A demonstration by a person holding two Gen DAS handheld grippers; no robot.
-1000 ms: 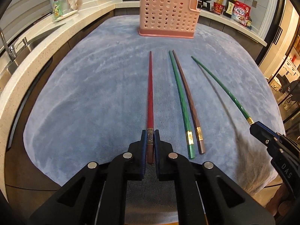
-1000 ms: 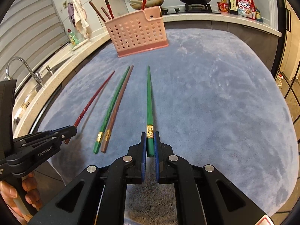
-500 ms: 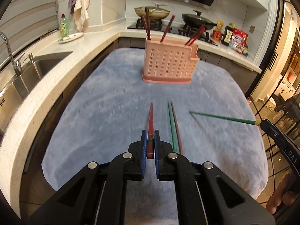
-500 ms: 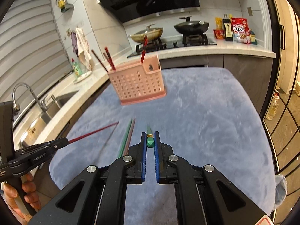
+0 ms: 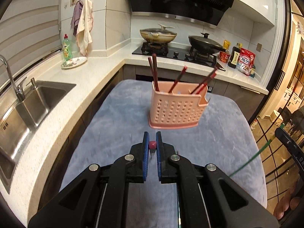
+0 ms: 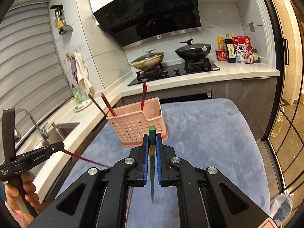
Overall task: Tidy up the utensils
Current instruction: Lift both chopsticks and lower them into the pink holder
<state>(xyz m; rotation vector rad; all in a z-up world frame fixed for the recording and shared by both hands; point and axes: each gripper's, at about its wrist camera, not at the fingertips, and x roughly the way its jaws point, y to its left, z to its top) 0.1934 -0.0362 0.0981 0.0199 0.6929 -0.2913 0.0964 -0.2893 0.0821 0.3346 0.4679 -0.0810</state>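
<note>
A pink perforated utensil basket (image 5: 175, 110) stands on the blue-grey cloth (image 5: 117, 125) with several red and brown chopsticks in it; it also shows in the right wrist view (image 6: 136, 125). My left gripper (image 5: 152, 146) is shut on a red chopstick (image 5: 152, 144), held end-on above the cloth; its shaft shows in the right wrist view (image 6: 85, 158). My right gripper (image 6: 152, 144) is shut on a green chopstick (image 6: 152, 163), its tip hanging down; it also shows in the left wrist view (image 5: 250, 159). Both are raised short of the basket.
A steel sink (image 5: 28, 102) with a tap lies left. A stove with two lidded pans (image 5: 157, 35) stands behind the basket. Bottles and a cereal bag (image 5: 246, 60) stand on the counter at the back right. A glass door (image 6: 285, 133) is at the right.
Both grippers have lifted their chopsticks off the cloth and tilted upward, toward the basket. The green and brown chopsticks left on the cloth have dropped out of view.
</note>
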